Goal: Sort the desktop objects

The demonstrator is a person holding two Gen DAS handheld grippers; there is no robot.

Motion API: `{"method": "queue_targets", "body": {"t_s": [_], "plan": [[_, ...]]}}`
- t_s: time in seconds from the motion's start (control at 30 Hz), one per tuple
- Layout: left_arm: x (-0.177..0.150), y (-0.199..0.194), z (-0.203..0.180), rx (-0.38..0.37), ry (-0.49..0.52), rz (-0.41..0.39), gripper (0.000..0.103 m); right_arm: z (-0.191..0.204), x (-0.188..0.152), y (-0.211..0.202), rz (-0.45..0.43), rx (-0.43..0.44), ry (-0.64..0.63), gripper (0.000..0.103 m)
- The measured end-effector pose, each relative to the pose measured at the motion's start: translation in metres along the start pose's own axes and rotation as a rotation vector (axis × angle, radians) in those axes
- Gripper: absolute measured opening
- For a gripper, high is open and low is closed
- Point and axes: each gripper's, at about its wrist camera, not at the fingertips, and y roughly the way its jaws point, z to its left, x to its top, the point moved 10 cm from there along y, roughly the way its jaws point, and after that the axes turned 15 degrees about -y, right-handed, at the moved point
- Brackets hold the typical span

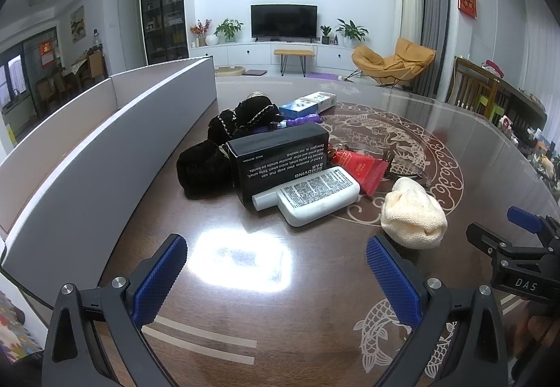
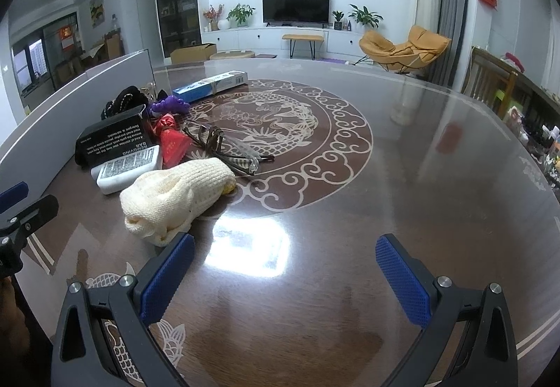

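A pile of objects lies on the dark round table (image 1: 245, 317): a black box (image 1: 280, 156), a white bottle (image 1: 311, 194), a cream knitted cloth (image 1: 413, 215), a red packet (image 1: 360, 166), black fuzzy items (image 1: 206, 170), a purple toy (image 1: 301, 121) and a blue-white box (image 1: 308, 103). Glasses (image 2: 227, 149) lie beside the red packet (image 2: 173, 142). My left gripper (image 1: 276, 268) is open and empty, short of the bottle. My right gripper (image 2: 285, 268) is open and empty, just right of the cream cloth (image 2: 175, 198).
A white cardboard box wall (image 1: 105, 142) stands along the left of the table. The right gripper shows at the right edge of the left wrist view (image 1: 518, 247). Chairs and a cluttered shelf (image 2: 532, 128) stand beyond the table's right edge.
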Motion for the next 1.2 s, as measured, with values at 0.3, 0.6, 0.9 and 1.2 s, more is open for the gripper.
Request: {"method": "queue_targets", "body": {"t_s": [0.3, 0.6, 0.9, 1.2], "plan": [[-0.002, 0.002, 0.0, 0.001, 0.002, 0.007, 0.103, 0.006, -0.002, 0.005, 0.005, 0.012, -0.015, 0.103], [-0.002, 0.006, 0.004, -0.008, -0.024, 0.019, 0.103, 0.016, -0.001, 0.0, -0.011, 0.029, -0.042, 0.103], [-0.006, 0.012, 0.003, 0.0, -0.016, 0.036, 0.103, 0.024, -0.003, 0.001, -0.008, 0.061, -0.073, 0.103], [-0.004, 0.011, 0.005, -0.003, -0.026, 0.034, 0.103, 0.03, -0.003, 0.002, 0.001, 0.074, -0.089, 0.103]]}}
